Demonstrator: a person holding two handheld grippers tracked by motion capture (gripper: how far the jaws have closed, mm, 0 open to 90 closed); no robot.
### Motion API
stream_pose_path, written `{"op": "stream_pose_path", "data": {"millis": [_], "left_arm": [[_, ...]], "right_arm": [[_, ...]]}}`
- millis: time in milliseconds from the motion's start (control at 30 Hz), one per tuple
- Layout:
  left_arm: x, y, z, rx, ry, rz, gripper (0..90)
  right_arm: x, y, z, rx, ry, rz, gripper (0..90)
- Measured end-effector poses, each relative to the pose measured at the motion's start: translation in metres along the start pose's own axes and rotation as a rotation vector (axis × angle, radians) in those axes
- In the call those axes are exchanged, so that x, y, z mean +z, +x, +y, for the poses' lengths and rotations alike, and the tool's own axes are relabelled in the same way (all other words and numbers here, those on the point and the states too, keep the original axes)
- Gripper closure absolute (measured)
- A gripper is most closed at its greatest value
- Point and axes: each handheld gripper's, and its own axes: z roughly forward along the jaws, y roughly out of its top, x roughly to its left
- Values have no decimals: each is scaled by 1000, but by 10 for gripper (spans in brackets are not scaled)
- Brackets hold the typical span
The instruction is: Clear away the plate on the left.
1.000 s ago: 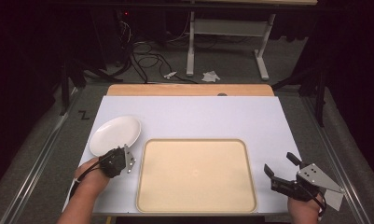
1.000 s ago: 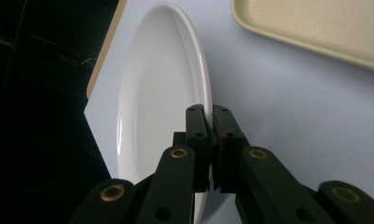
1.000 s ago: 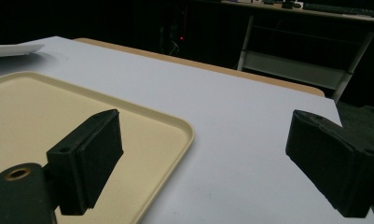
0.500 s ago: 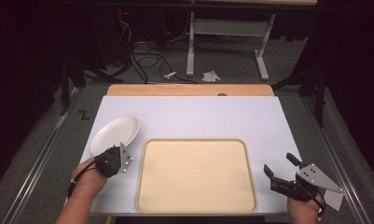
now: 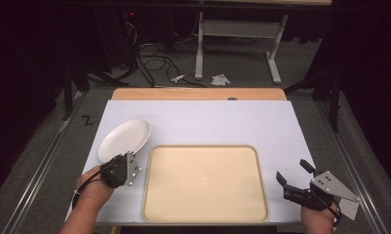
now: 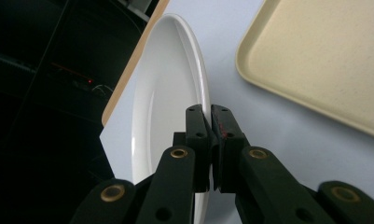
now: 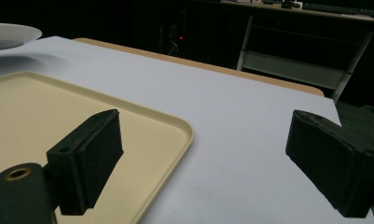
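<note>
You have nothing to read here: no label, brand or number stands on the white plate [image 5: 124, 140], the beige tray [image 5: 205, 182] or the table [image 5: 222, 122]. On the floor left of the table sits a black Z-shaped mark [image 5: 87, 119]; you cannot tell whether it is a letter.

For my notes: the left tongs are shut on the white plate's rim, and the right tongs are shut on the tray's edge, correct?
Not quite: the right tongs are open and hold nothing, beside the tray, as the right gripper view shows. The left tongs are shut on the white plate.
</note>
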Motion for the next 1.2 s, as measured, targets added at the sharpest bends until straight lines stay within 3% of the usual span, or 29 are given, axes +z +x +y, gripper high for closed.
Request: {"op": "stream_pose_path", "data": {"millis": [133, 400, 700, 1200], "left_arm": [[-9, -4, 8, 12, -47, -4, 870], [-21, -14, 25, 75, -94, -9, 870], [-32, -26, 43, 115, -166, -31, 869], [-47, -60, 77, 215, -272, -96, 869]], "right_arm": [[0, 0, 1, -4, -4, -1, 114], [0, 0, 1, -3, -2, 1, 114], [0, 0, 1, -4, -6, 5, 114], [1, 0, 1, -11, -2, 6, 114]]}}
